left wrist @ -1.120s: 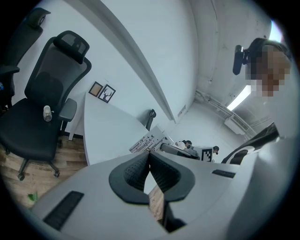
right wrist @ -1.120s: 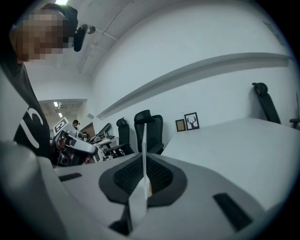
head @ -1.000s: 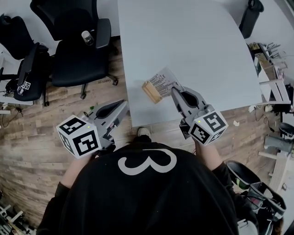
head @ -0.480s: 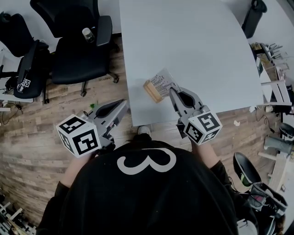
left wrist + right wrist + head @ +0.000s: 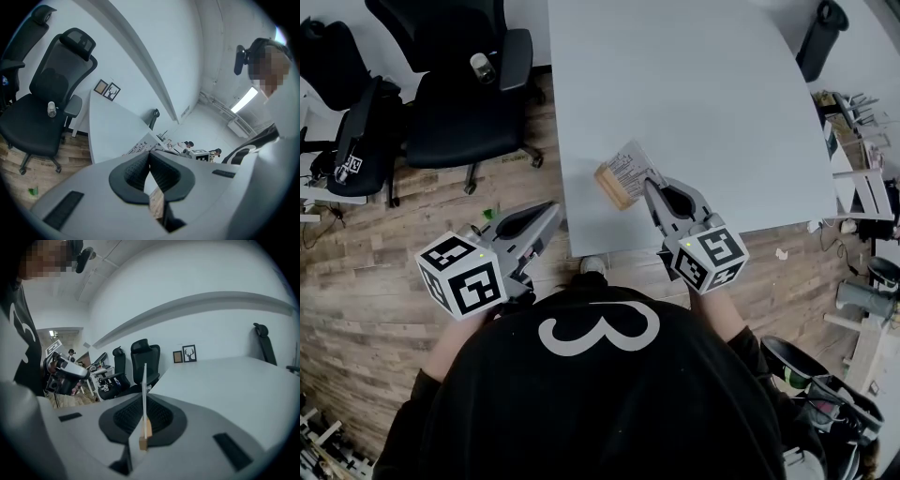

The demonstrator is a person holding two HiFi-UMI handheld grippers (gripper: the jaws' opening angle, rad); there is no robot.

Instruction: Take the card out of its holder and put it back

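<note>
At the near left, over the plank floor and off the surface's edge, the left claw hung with its pads pressed together and nothing between them. Near right, over the white surface, the right claw was closed narrow on the card, which stood edge-on between its pads. Just beyond lay the wooden holder, flat on the surface, meeting the card's lower edge; whether the card sat in its slot could not be told. Far left, black office chairs stood on the floor.
</note>
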